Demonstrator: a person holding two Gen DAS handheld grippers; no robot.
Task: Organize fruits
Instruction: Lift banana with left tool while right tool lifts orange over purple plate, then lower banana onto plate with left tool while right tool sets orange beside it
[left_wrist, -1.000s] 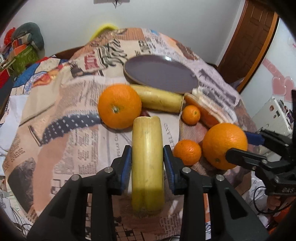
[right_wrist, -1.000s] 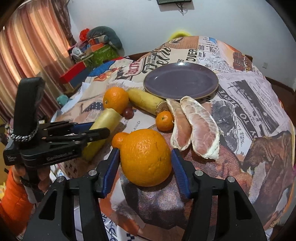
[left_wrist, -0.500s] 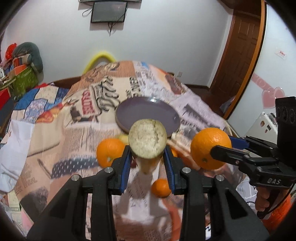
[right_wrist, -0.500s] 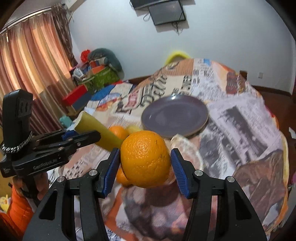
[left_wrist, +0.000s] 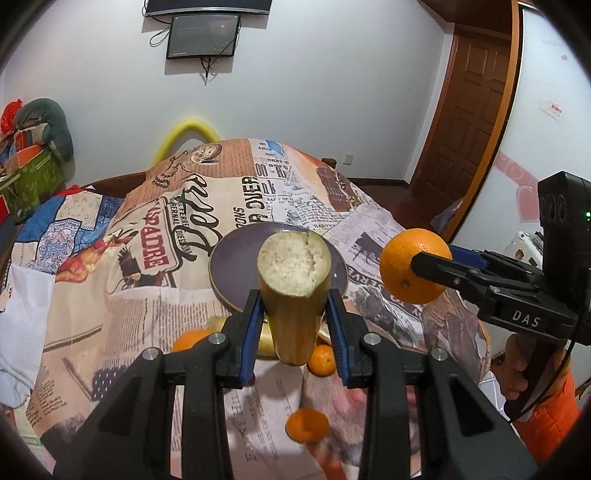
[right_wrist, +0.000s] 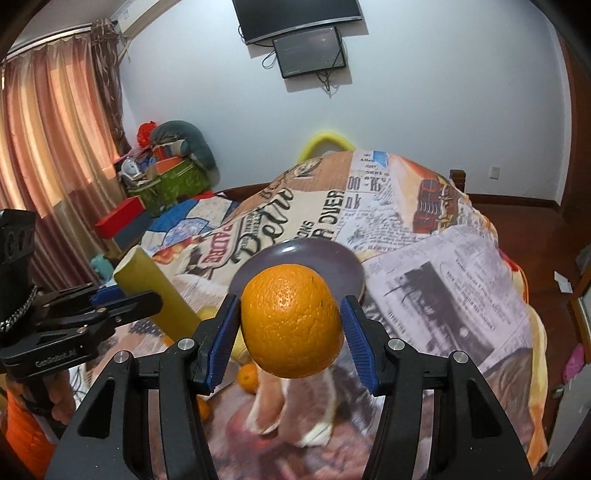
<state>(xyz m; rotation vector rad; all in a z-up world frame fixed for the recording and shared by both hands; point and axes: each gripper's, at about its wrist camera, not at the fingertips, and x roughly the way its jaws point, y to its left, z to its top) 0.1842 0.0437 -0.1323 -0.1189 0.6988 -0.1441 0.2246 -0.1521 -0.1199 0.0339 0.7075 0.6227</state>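
Observation:
My left gripper (left_wrist: 295, 312) is shut on a yellow sugarcane piece (left_wrist: 293, 288) and holds it raised above the table, cut end forward; it also shows in the right wrist view (right_wrist: 155, 291). My right gripper (right_wrist: 291, 326) is shut on a large orange (right_wrist: 291, 321), lifted above the table; the orange also shows in the left wrist view (left_wrist: 415, 271). A purple plate (left_wrist: 236, 266) lies ahead on the newspaper-print cloth, also in the right wrist view (right_wrist: 332, 266). Small tangerines (left_wrist: 307, 424) and another orange (left_wrist: 190, 338) lie below.
Peeled pomelo segments (right_wrist: 273, 406) lie on the cloth under the right gripper. A second sugarcane piece (left_wrist: 266, 339) lies partly hidden behind my left fingers. Boxes and bags (right_wrist: 162, 177) are piled at the far left. A wooden door (left_wrist: 469, 110) stands at the right.
Both grippers have lifted their fruit off the table and risen higher. The plate now sits lower and farther in both views.

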